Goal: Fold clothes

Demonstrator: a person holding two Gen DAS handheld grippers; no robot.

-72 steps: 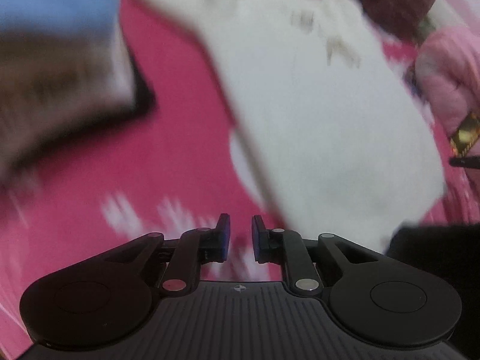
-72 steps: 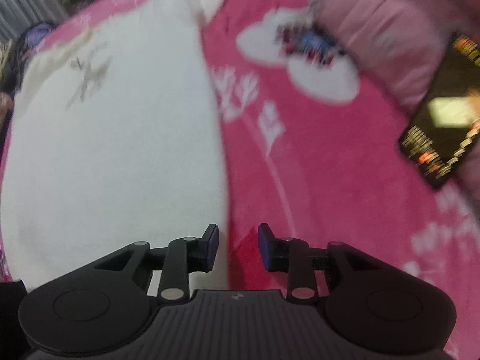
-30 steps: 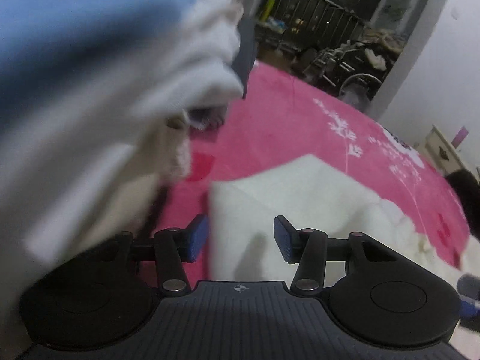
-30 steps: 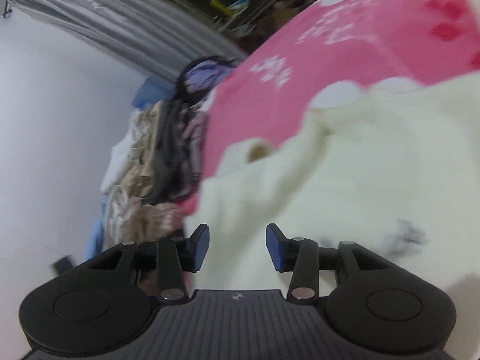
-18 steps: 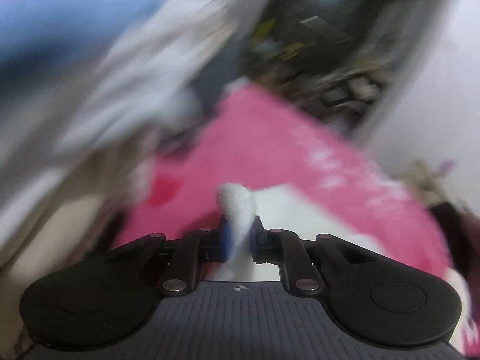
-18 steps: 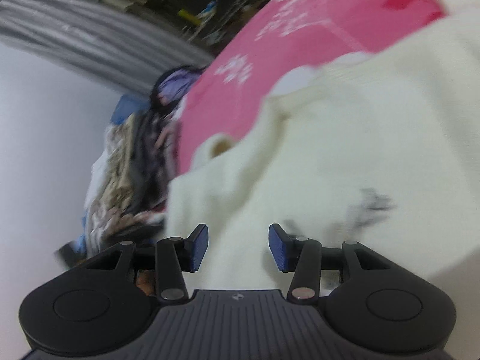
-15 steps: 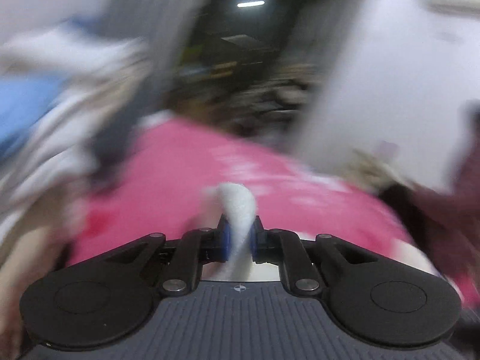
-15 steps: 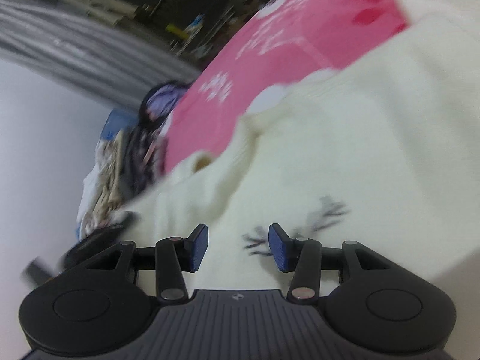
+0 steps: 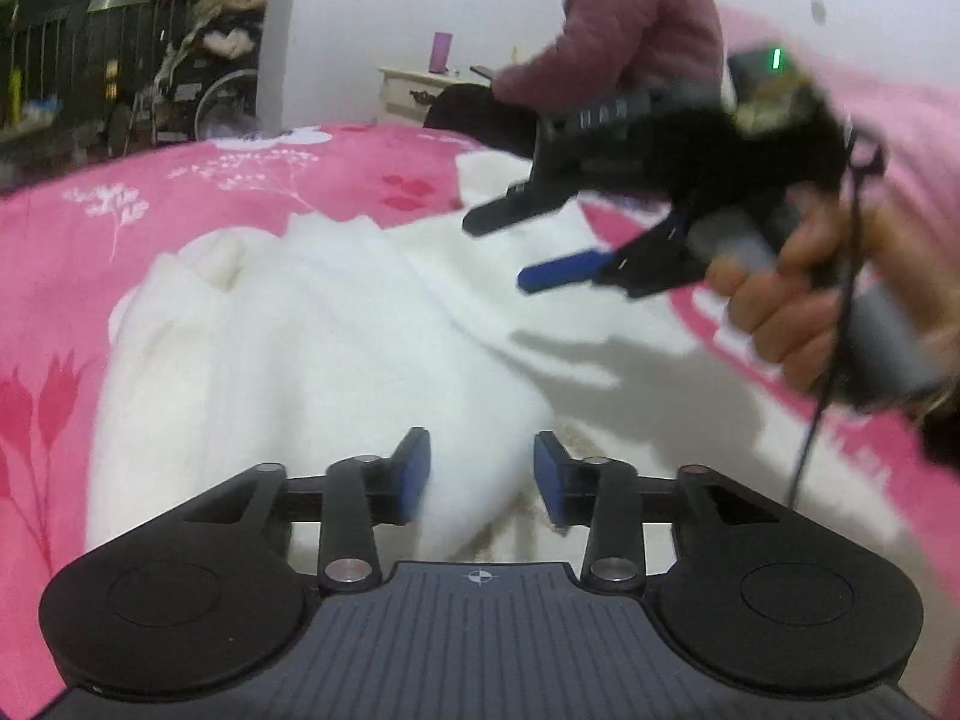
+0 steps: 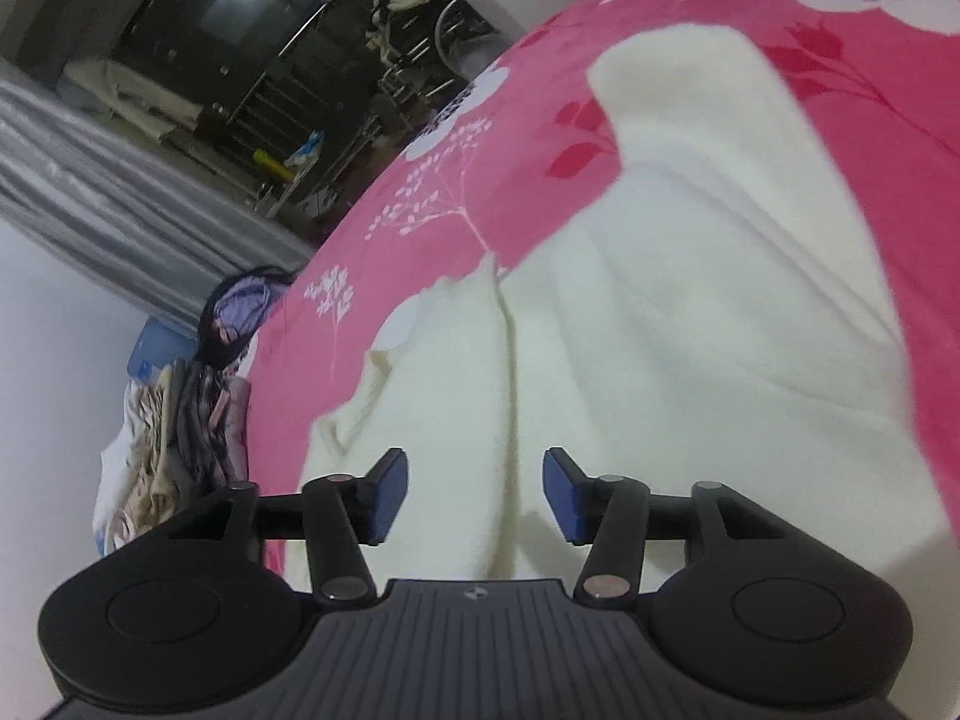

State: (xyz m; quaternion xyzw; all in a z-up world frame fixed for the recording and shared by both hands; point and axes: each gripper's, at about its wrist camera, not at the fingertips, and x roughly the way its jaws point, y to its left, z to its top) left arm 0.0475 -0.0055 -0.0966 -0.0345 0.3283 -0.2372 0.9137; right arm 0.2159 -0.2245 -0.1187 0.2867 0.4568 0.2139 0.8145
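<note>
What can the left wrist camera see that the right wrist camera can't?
Only the left wrist view shows the right tool from outside, jaws apart, the hand holding it, and a person in a dark pink jacket behind the bed. Only the right wrist view shows the clothes pile and grey curtain. Both show the cream sweater on the pink blanket.

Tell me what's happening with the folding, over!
Left gripper open, fingers just let go. Right gripper open, empty. Fluffy cream-white garment lies partly folded on pink flowered blanket. Nothing in the way.
</note>
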